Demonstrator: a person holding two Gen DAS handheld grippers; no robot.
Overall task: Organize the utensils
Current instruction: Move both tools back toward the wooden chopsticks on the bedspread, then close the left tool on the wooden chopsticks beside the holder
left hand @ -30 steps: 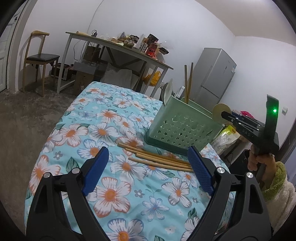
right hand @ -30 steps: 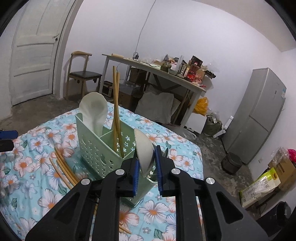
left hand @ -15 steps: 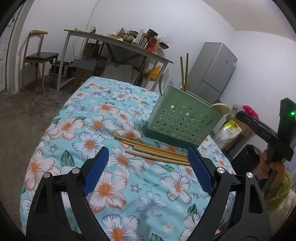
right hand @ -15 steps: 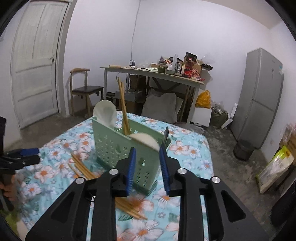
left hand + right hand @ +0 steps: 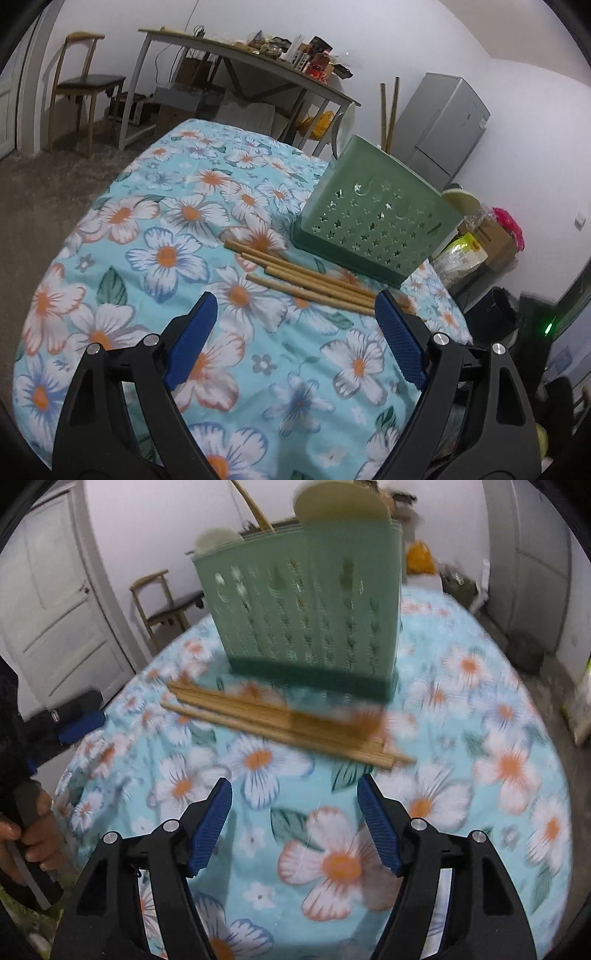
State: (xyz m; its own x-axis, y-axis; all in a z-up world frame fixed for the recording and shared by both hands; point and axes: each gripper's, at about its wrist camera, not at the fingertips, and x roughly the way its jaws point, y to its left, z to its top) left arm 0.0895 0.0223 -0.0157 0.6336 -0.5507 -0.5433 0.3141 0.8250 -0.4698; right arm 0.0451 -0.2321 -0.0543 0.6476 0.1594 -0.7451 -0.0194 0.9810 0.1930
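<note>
Blue-padded right gripper: jaws opening, nothing between them, only the floral tablecloth below. It sits on the near side of the green utensil caddy, pointing down at the cloth just short of the loose chopsticks. Frame is motion-blurred, so fine detail is soft.

Left gripper: jaws spread wide, empty, also hovering over the cloth on the caddy's long starred side, the chopstick bundle just past its tips. In the right wrist view the person's hand on the left gripper's handle shows at the far left.

Done so far, judging by what stands in the caddy:
- two chopsticks upright in it, sticking well above the rim
- one pale spoon at the end away from the fridge
- another pale spoon at the end nearest the fridge; in the right wrist view both spoon bowls clear the rim

Left to do:
- the bamboo chopsticks flat on the cloth, lying along the caddy's base, just beside it, roughly parallel; about five or six, exact count unclear where ends overlap
- no other loose utensils visible on the cloth

Estimate: spoons finished, chopsticks mostly outstanding. Both grippers are free and near the pile, so either could take the next pick.
</note>
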